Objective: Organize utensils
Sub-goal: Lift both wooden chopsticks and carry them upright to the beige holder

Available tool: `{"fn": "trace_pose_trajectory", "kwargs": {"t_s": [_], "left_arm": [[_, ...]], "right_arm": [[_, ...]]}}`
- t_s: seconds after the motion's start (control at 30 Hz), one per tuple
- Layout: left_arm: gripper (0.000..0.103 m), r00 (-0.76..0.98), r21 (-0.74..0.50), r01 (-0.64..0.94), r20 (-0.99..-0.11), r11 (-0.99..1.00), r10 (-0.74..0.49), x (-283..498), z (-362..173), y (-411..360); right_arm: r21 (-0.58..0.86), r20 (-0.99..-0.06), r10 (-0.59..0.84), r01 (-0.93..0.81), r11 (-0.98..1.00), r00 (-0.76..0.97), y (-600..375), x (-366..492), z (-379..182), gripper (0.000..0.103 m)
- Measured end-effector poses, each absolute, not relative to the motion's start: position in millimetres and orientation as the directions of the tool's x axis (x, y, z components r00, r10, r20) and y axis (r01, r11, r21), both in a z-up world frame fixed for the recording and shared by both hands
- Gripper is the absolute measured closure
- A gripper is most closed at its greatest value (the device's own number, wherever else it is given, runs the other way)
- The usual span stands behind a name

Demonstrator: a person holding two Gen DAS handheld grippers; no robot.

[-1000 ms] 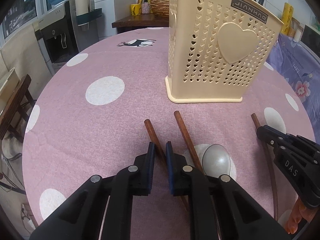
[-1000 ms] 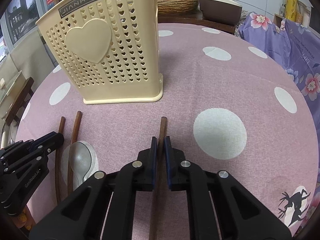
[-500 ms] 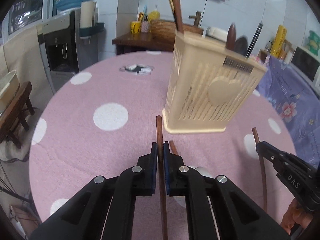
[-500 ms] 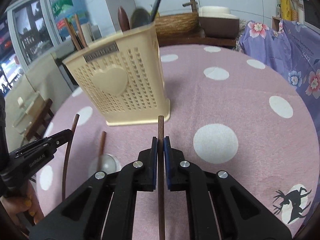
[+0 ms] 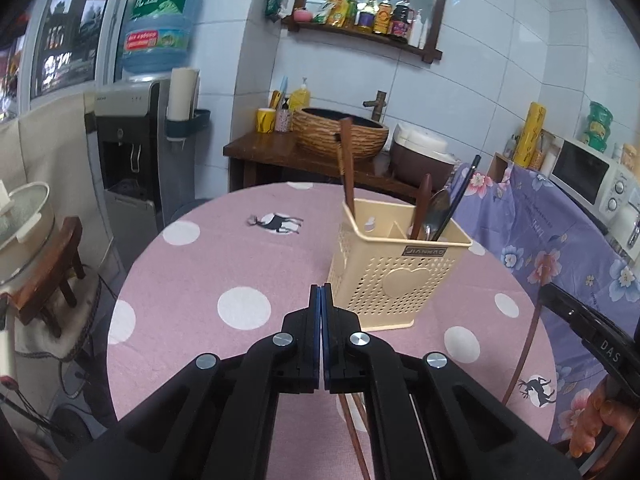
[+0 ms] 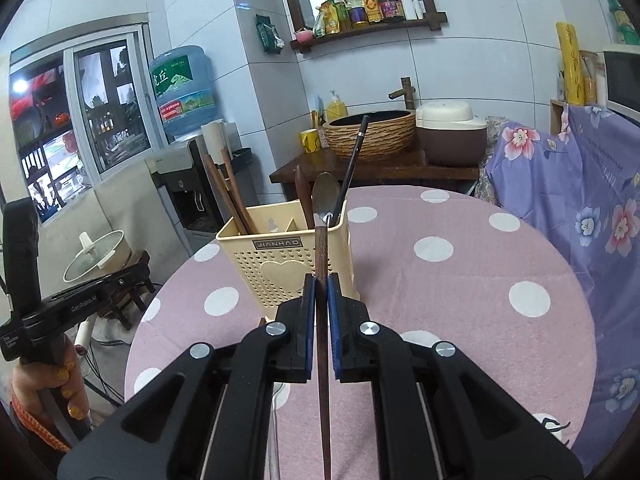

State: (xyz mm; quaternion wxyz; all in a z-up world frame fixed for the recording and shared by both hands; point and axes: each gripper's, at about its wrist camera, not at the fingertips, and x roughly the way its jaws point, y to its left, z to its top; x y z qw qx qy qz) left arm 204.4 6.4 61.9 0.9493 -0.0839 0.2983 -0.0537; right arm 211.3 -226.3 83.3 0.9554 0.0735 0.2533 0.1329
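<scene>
Two jaws of the right gripper [image 6: 319,292] pinch a chopstick [image 6: 321,256] — slim, dark brown wood.

Lower end of the chopstick [image 6: 321,304] behind the right tool [image 6: 319,286], cut by the bottom edge

Holder [image 5: 394,276] on dotted table [image 5: 208,264]
</scene>
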Motion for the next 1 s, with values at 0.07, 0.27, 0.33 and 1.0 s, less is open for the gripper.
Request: {"fn": "trace_pose_trajectory", "kwargs": {"t_s": [0.07,0.27,0.33,1.0], "left_arm": [[0.101,0.801,-0.192,0.035,-0.581,0.981,-0.143,206.0,54.0,10.6],[0.1,0.735,-0.186,0.029,-0.662,0.982,-0.146,214.1,21.9,8.5],[0.091,0.693,-0.182,0.038,-0.704,0.983,-0.157,221.2,6.6,2.0],[0.08,0.579,-0.009,0.068,-0.814,0.998,-0.047,253.5,-63.3,-49.7]], "right_arm": [[0.202,-0.462,0.279,-0.206,0.957,0.842,-228.1,208.9,83.4,0.096],[0.218,-0.467,0.282,-0.2,0.955,0.838,-231.8,209.0,79.9,0.096],[0.225,-0.463,0.288,-0.203,0.953,0.838,-232.4,208.7,80.4,0.096],[0.232,-0.44,0.316,-0.234,0.944,0.841,-227.9,197.7,88.1,0.096]]}}
